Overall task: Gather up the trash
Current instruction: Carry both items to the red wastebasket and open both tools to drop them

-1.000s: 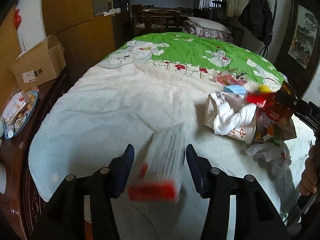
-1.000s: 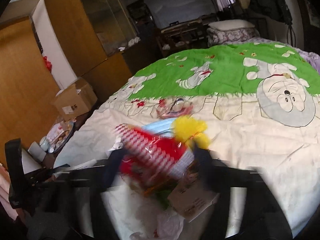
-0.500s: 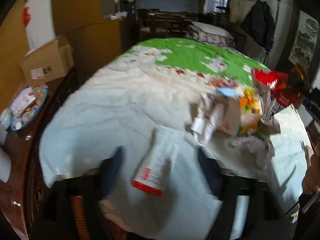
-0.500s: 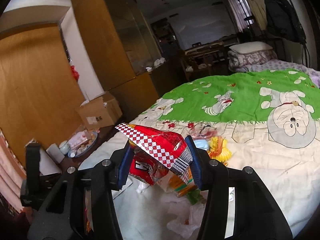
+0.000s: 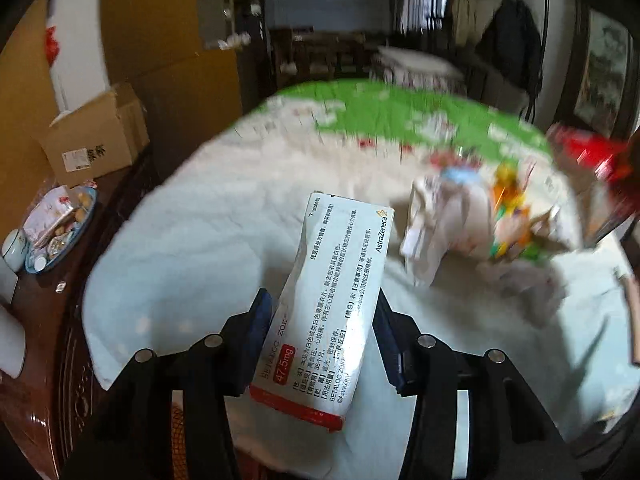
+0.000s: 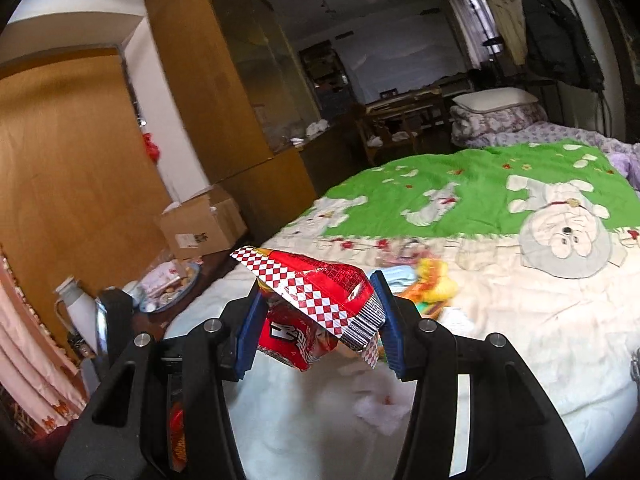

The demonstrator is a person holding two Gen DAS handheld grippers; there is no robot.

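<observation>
Over a white and green cartoon-print bedspread [image 6: 500, 320] filling the frame's lower right, the left gripper [image 5: 322, 326] is closing on a white, red-ended medicine box [image 5: 332, 304], while the right gripper [image 6: 316, 308] clamps a red checkered snack bag [image 6: 316, 284], brown cupboards [image 6: 224, 80] upper left.

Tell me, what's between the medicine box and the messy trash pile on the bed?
Just bare white quilt lies between the medicine box and the trash pile; the left wrist view shows it.
</observation>
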